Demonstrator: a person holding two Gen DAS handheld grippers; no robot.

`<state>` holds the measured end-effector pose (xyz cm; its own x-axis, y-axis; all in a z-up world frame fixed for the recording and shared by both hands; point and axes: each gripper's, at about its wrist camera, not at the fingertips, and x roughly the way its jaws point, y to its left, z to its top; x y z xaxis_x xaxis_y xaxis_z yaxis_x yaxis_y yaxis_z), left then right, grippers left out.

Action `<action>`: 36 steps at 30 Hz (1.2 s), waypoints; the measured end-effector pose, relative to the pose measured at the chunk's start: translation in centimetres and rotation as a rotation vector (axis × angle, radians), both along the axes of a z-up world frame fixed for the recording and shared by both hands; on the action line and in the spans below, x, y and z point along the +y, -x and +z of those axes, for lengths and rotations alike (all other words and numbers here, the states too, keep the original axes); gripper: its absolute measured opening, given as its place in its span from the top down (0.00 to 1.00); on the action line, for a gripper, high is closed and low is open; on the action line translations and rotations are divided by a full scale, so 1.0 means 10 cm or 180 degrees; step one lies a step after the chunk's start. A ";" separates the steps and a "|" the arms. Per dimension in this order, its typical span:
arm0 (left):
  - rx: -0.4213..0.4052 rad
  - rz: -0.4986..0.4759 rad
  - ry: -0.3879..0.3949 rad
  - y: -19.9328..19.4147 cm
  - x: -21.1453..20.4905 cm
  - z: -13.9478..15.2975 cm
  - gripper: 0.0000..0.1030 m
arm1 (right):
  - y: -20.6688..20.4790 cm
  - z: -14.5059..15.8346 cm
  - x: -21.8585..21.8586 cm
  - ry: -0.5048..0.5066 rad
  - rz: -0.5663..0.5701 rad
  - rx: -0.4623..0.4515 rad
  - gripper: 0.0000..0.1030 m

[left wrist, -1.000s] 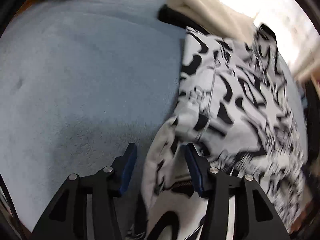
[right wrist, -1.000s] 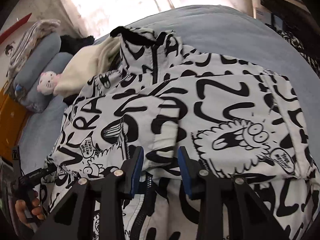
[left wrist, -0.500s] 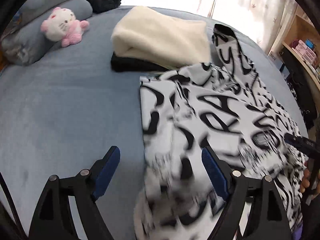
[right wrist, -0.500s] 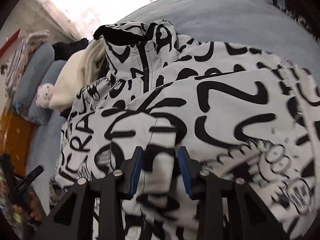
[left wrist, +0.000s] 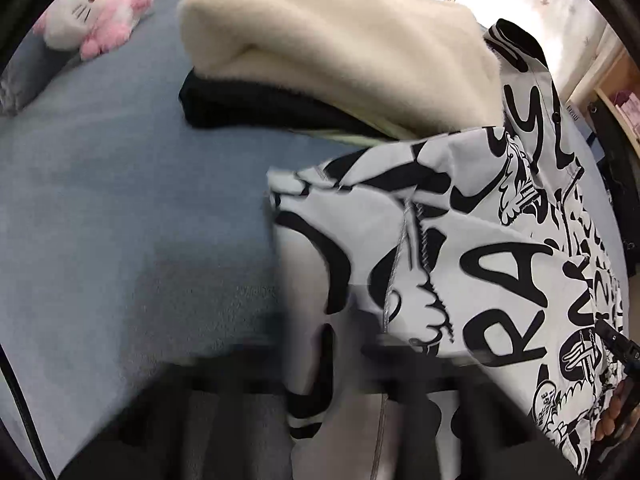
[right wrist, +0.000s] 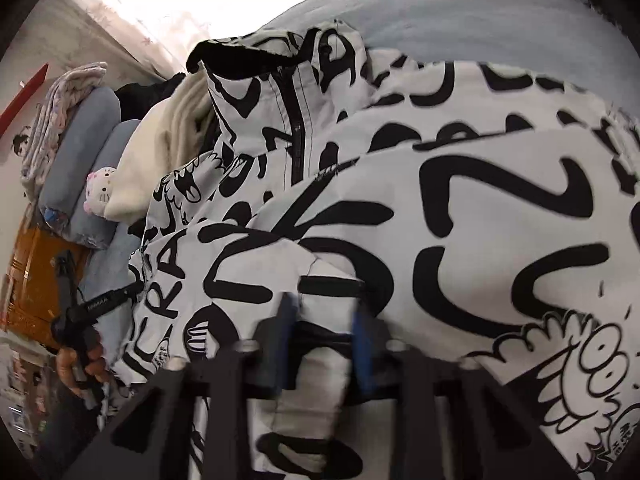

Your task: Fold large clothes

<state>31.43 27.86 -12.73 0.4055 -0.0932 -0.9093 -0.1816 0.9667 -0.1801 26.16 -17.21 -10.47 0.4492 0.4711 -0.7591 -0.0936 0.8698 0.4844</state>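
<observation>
The jacket [right wrist: 460, 208] lies on the bed [left wrist: 120, 208], collar at 12 o'clock beside the fleece [left wrist: 328, 44]. A second ago the left gripper [left wrist: 360, 392] pinched a hem; it then let go, and now its jaws are too blurred to tell. The right gripper [right wrist: 324, 344] stays clamped on a sleeve fold (likely carrying it inward), so folding continues.

Left wrist cam: I'm low over the bed [left wrist: 100, 200], close on the jacket [left wrist: 500, 240], facing the cream blanket [left wrist: 320, 40]. Right wrist cam looks across the same jacket [right wrist: 480, 220] from its other side; both share blanket and plush [right wrist: 100, 188].
</observation>
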 end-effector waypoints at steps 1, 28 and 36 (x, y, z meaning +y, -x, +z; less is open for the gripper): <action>-0.0030 0.0051 -0.0041 0.02 -0.01 0.02 0.94 | 0.02 0.03 0.01 0.0054 0.0000 -0.0068 0.83; -0.0489 0.0073 -0.0375 0.71 -0.44 0.68 0.82 | 0.25 0.61 0.51 0.0342 -0.0071 -0.0235 0.80; -0.0076 -0.0073 -0.0105 1.04 -0.99 0.09 0.83 | 0.46 0.14 1.57 0.0343 0.0633 0.0033 0.80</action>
<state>21.02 17.93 -11.87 0.4252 -0.0729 -0.9021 -0.1555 0.9760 -0.1522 21.59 -1.51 -9.09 0.3476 0.4657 -0.8138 -0.2641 0.8814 0.3917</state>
